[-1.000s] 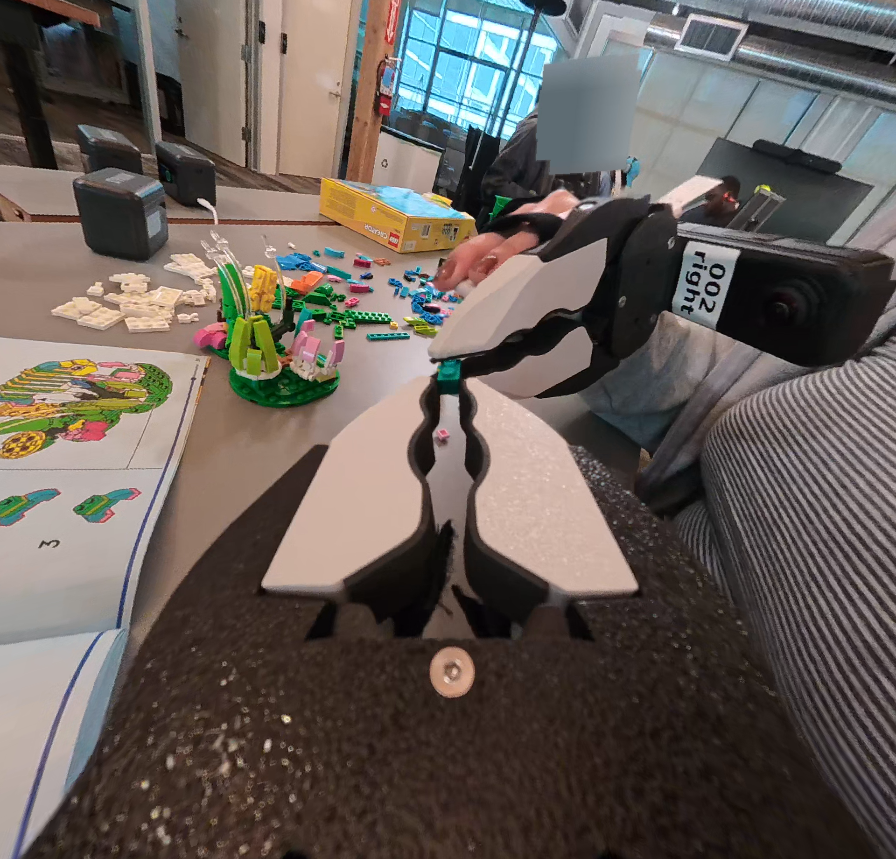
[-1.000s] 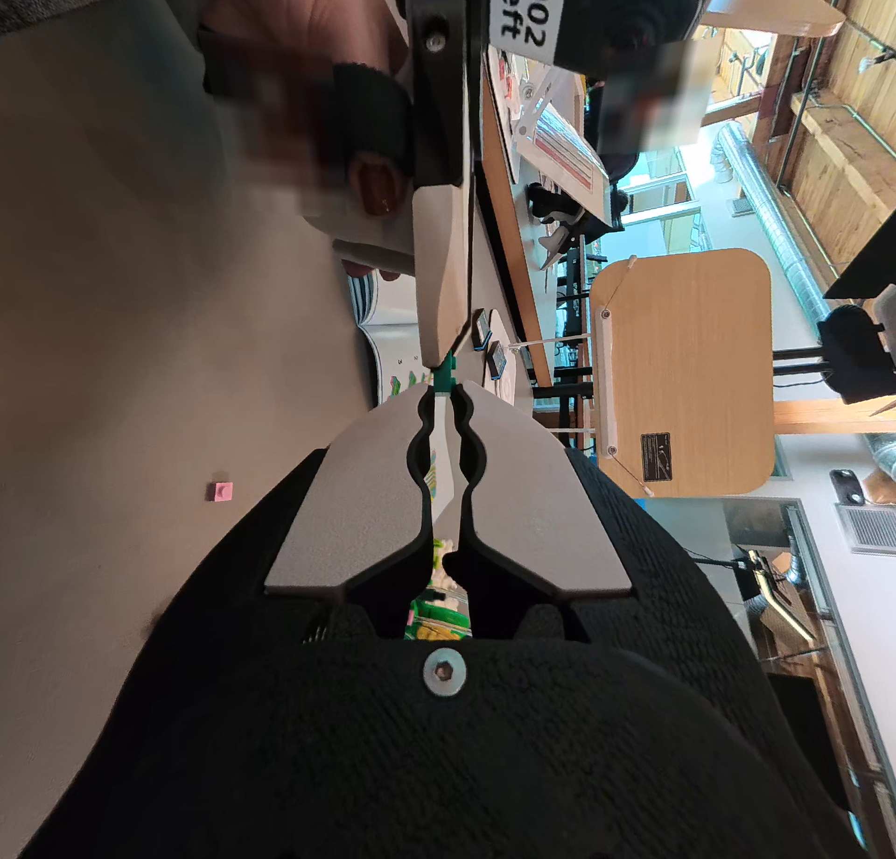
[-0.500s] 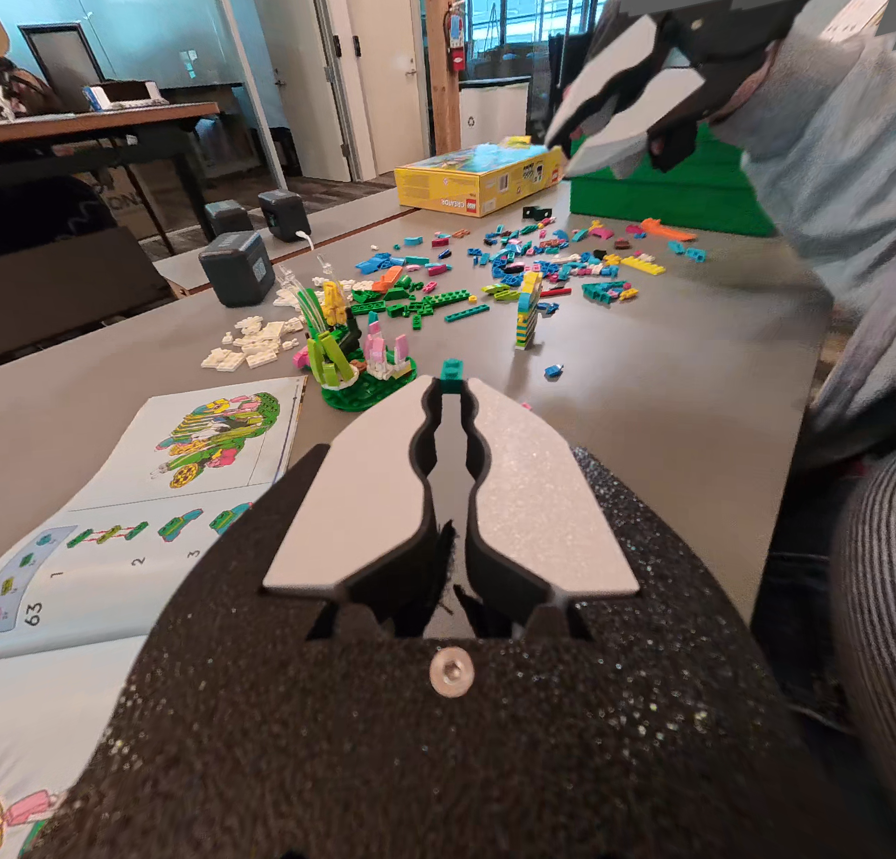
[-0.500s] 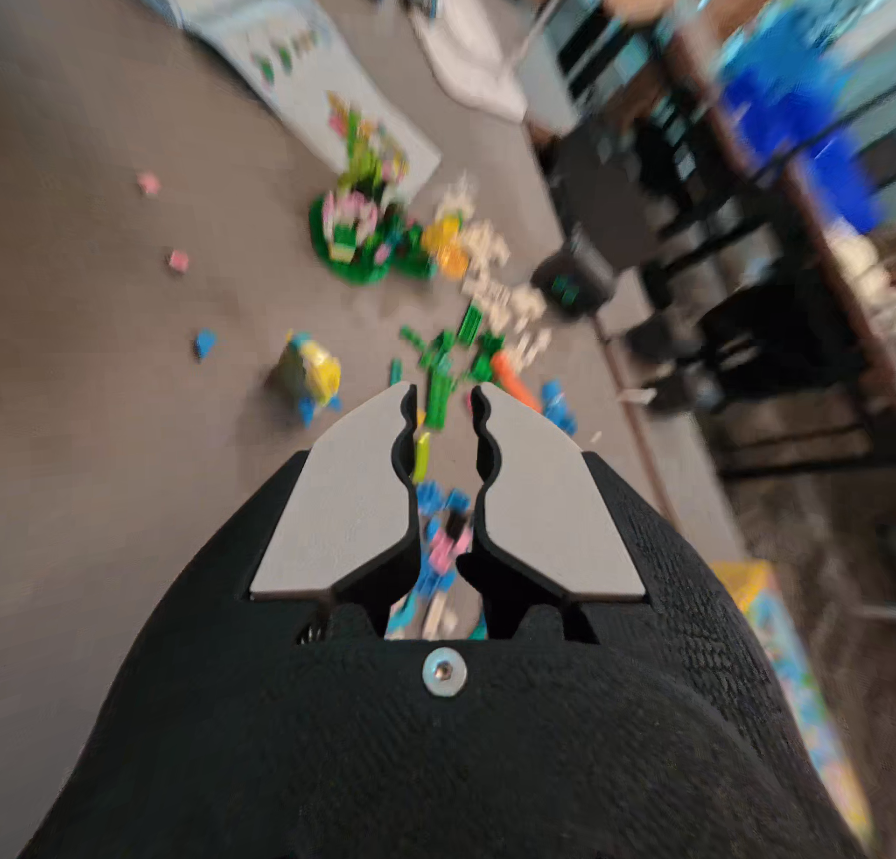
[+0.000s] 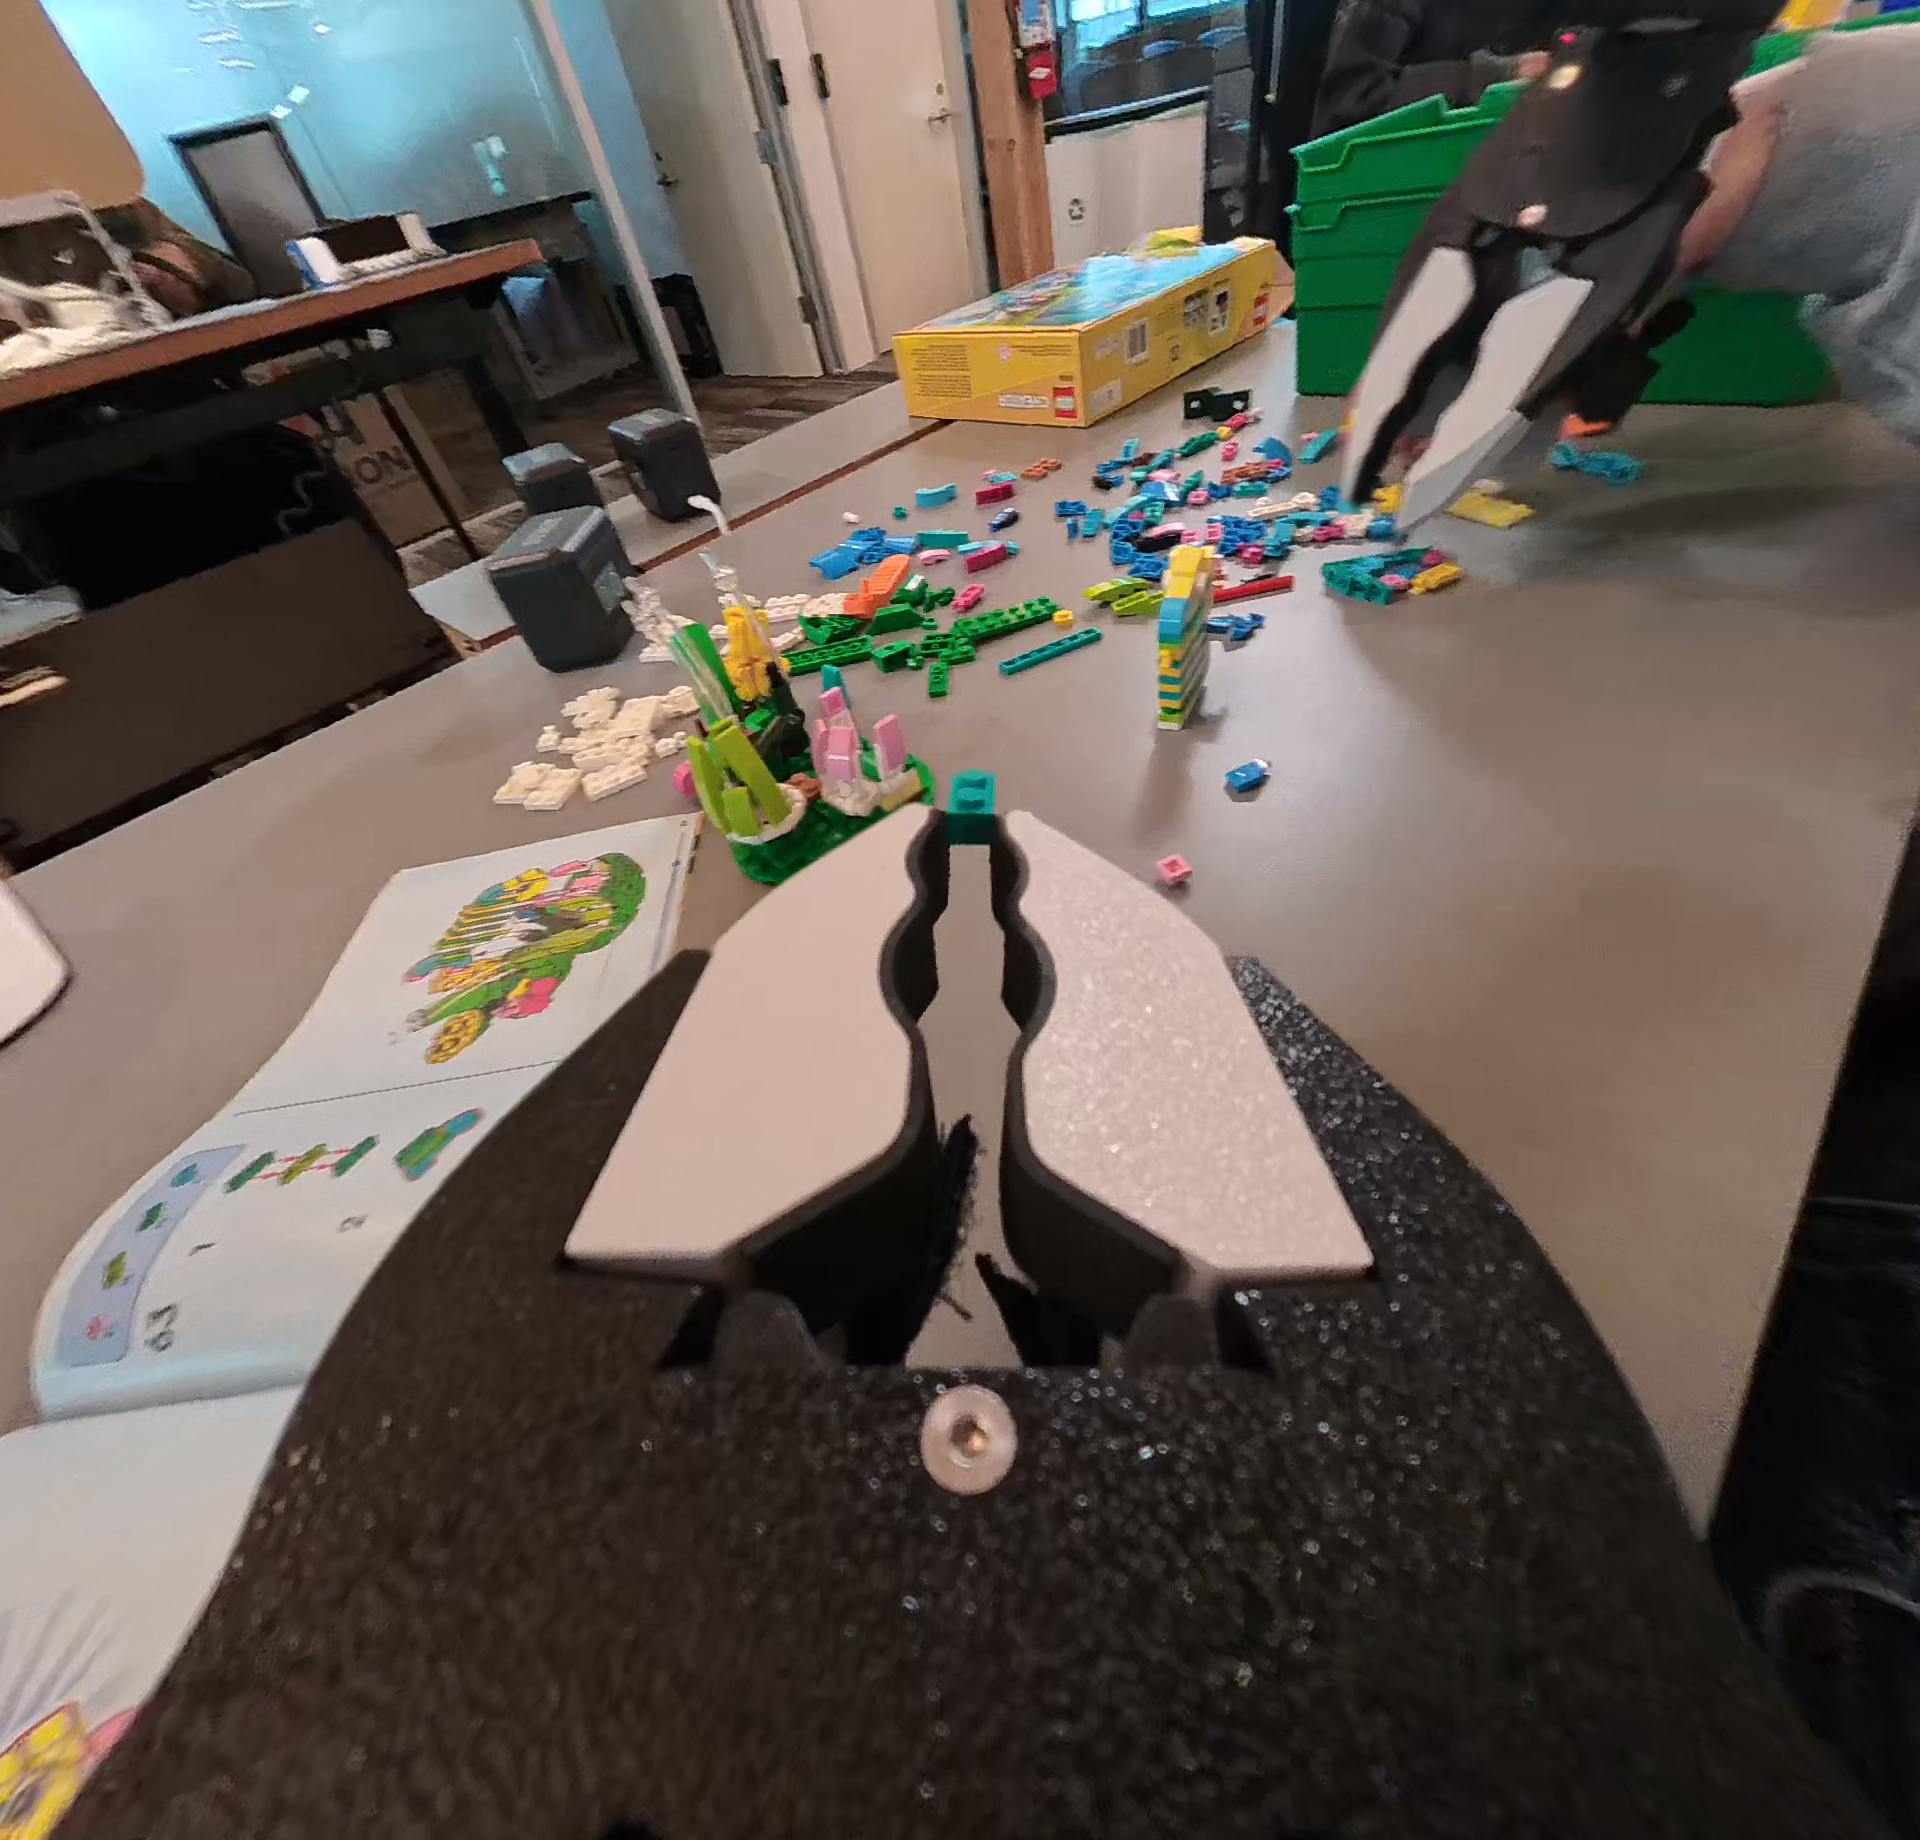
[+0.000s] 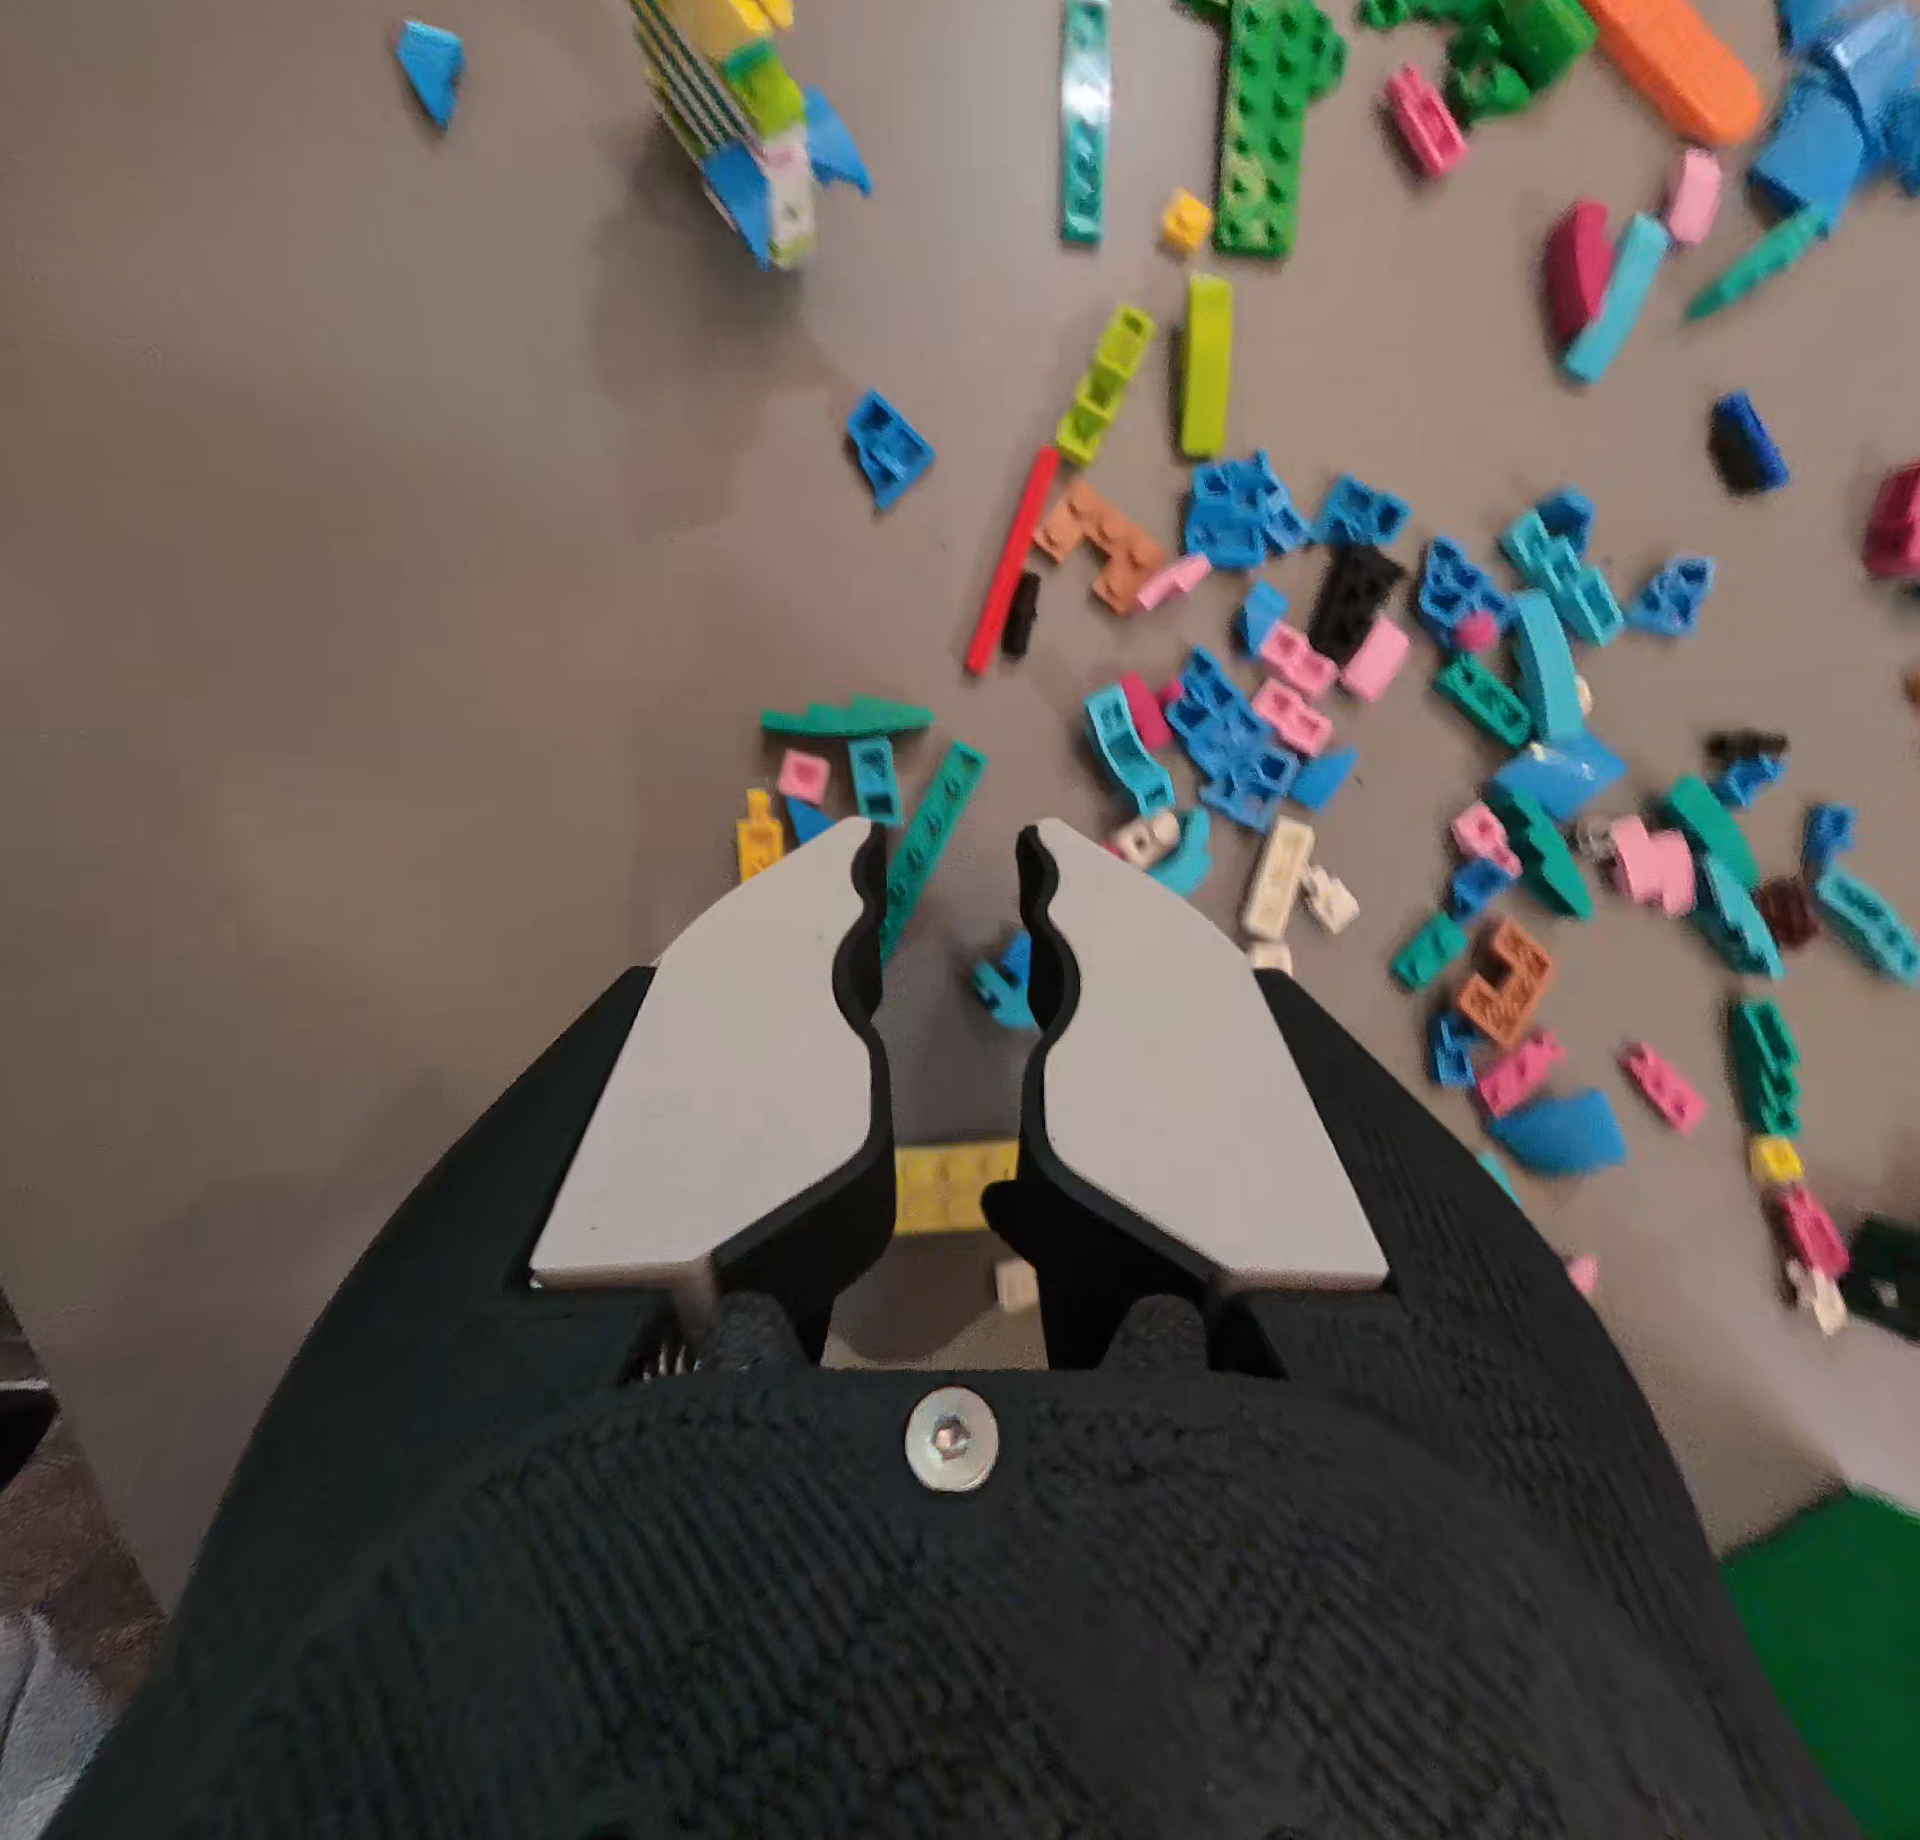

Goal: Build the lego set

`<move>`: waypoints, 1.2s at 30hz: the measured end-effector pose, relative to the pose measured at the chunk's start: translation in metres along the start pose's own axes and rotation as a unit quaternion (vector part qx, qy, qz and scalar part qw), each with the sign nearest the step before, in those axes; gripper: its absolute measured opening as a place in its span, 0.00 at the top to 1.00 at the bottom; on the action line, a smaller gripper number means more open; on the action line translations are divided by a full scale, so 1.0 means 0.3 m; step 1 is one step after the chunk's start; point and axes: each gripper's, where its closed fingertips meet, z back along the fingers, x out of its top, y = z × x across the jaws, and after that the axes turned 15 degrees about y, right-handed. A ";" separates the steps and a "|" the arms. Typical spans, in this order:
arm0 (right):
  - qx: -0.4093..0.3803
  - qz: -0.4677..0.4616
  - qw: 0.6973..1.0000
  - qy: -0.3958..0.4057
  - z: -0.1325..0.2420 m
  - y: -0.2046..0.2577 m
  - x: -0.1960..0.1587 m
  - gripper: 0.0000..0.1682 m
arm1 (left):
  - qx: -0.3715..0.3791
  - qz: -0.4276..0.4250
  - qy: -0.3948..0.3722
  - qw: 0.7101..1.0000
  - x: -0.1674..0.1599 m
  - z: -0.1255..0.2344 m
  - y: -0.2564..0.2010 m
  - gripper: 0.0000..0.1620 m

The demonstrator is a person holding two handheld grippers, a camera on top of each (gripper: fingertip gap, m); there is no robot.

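1. Grey tabletop (image 5: 1507, 959) has plenty of bare room lower right, running to its right edge.
2. left gripper (image 5: 971, 834), frame centre: jaws clenched on a small teal brick (image 5: 971, 808).
3. right gripper (image 6: 951, 840) hovers over loose bricks (image 6: 1247, 730), jaws parted, nothing held.
4. Flower build (image 5: 790, 782) sits beside the instruction booklet (image 5: 416, 1042), centre-left.

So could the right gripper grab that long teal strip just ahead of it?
Probably yes: the right gripper is open and empty above the loose pile, and the teal strip lies flat beside its left fingertip, nothing covering it.

Instruction booklet (image 5: 343, 1094) cut off at the left edge.
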 end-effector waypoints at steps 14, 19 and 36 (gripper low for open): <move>0.015 -0.111 0.992 0.058 0.051 -0.004 -0.221 0.92 | 0.057 0.040 -0.034 0.997 -0.003 0.036 0.080 0.96; -0.014 -0.120 0.991 0.056 0.054 -0.044 -0.224 0.90 | 0.055 0.041 -0.033 0.997 -0.006 0.034 0.076 0.96; -0.051 -0.110 0.993 0.011 0.045 -0.095 -0.156 0.90 | 0.110 0.042 -0.069 0.991 0.000 0.049 0.111 0.96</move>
